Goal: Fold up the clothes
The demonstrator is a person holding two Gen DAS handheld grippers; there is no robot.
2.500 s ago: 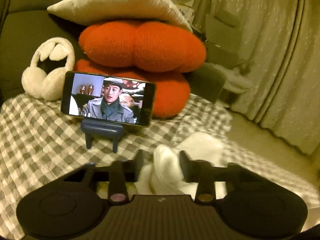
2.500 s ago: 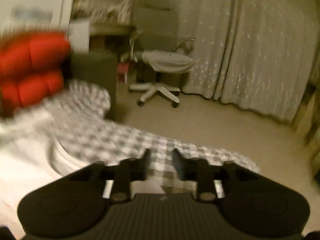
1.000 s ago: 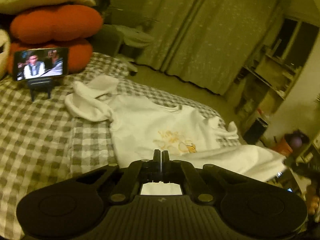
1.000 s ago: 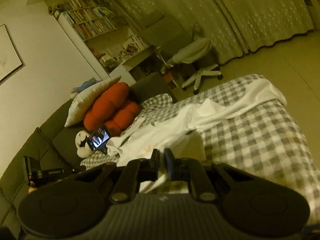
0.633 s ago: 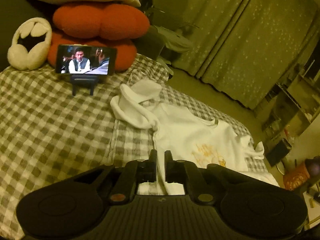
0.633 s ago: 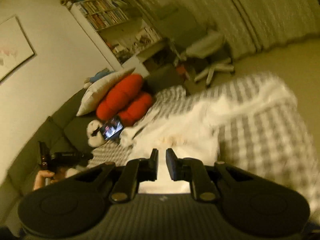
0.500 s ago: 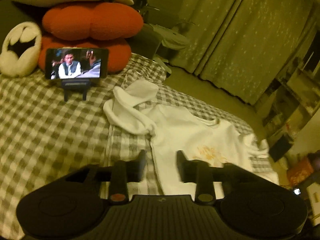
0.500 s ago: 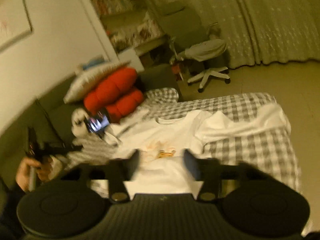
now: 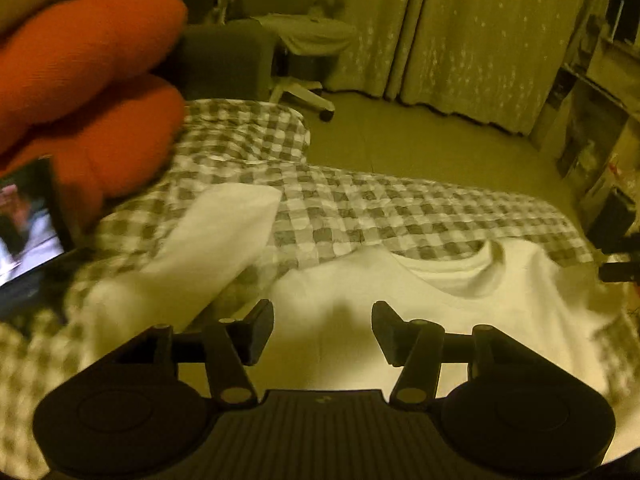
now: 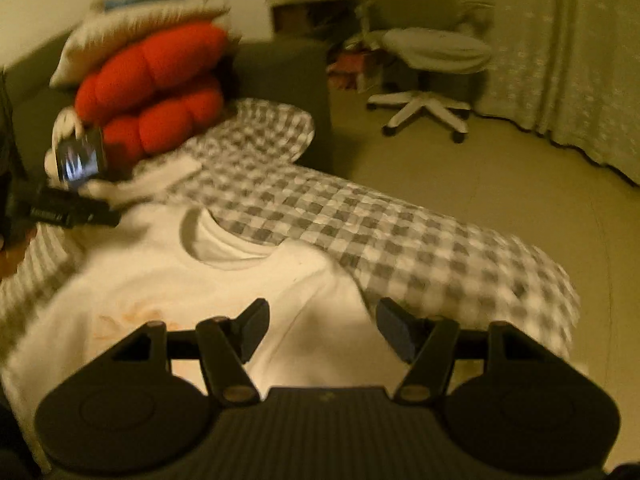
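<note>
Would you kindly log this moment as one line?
task: fold clothes | left gripper: open | right gripper: open | white cotton T-shirt: flat on checked blanket, unfolded

Both handheld grippers: same matte black build.
Left gripper (image 9: 322, 330) and right gripper (image 10: 322, 330) each have a ribbed centre block with a tiny pale mark at its top edge, flanked by two round disc housings with a faint recessed circle. Two angled link arms per unit, a brass-coloured pivot screw at each base, a horizontal rail behind. Fingers (image 9: 259, 330) are flat, dark, rectangular paddles. No cables visible.
</note>
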